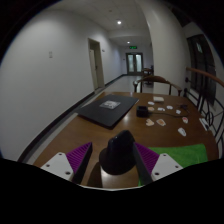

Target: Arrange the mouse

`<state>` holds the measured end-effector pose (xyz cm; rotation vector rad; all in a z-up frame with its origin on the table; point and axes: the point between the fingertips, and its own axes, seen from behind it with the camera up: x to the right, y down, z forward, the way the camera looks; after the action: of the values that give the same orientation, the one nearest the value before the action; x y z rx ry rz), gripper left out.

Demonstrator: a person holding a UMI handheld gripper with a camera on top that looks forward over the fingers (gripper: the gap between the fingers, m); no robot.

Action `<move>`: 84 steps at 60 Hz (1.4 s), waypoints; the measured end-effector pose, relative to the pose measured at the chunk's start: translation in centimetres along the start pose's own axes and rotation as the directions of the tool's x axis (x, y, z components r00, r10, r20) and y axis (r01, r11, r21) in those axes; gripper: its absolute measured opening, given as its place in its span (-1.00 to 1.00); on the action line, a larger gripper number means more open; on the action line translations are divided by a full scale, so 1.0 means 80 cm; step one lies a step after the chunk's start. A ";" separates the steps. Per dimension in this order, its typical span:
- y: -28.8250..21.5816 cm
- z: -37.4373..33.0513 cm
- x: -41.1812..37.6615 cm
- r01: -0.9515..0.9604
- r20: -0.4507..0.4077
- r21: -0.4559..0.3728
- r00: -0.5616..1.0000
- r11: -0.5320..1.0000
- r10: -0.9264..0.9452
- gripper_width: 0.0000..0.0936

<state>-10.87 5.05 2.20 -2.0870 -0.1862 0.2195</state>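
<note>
A black mouse (116,160) sits between my gripper's (114,149) two fingers, and both purple pads (72,160) press on its sides. It is held up over the near end of a long wooden table (70,125). A dark flat mat (105,110) lies on the table just beyond the fingers. The underside of the mouse is hidden.
Several small white and dark items (162,112) are scattered on the table to the right of the mat. A green patch (190,155) shows beside the right finger. Chairs (150,85) stand at the far end. A corridor with a far door (133,62) lies beyond.
</note>
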 end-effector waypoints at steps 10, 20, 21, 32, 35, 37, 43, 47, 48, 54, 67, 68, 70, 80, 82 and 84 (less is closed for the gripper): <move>-0.004 0.043 0.012 0.081 -0.083 -0.038 0.993 0.996 -0.084 0.01; -0.016 0.044 0.013 0.089 -0.112 0.037 0.990 0.995 -0.084 -0.51; -0.017 0.043 0.012 0.096 -0.109 0.042 0.990 0.995 -0.091 -0.55; -0.078 -0.038 0.003 0.090 -0.044 0.172 0.996 0.981 -0.084 -0.62; -0.110 -0.084 0.021 0.102 -0.072 0.240 0.994 0.965 -0.087 -0.62; -0.128 -0.109 0.035 0.105 -0.093 0.280 0.992 0.954 -0.082 -0.62; -0.147 -0.182 0.100 0.120 -0.184 0.339 0.981 0.933 -0.060 -0.62; -0.120 -0.194 0.150 0.111 -0.247 0.299 0.968 0.948 -0.036 -0.62; -0.108 -0.193 0.160 0.108 -0.256 0.279 0.966 0.954 -0.035 -0.62; -0.023 -0.166 0.205 0.069 -0.288 0.165 0.957 0.984 -0.019 -0.62; 0.042 -0.124 0.243 0.038 -0.329 0.087 0.944 0.995 -0.008 -0.62; 0.044 -0.123 0.244 0.043 -0.331 0.085 0.943 0.995 -0.013 -0.62; 0.044 -0.123 0.246 0.050 -0.335 0.090 0.942 0.995 -0.017 -0.59; 0.052 -0.132 0.244 0.013 -0.312 0.047 0.950 0.999 0.002 0.18; 0.049 -0.141 0.241 0.014 -0.305 0.057 0.952 0.998 0.004 0.46; 0.045 -0.153 0.238 0.023 -0.301 0.073 0.954 0.997 0.000 0.74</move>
<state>10.60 -2.80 3.59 -2.0135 -0.0053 -0.0994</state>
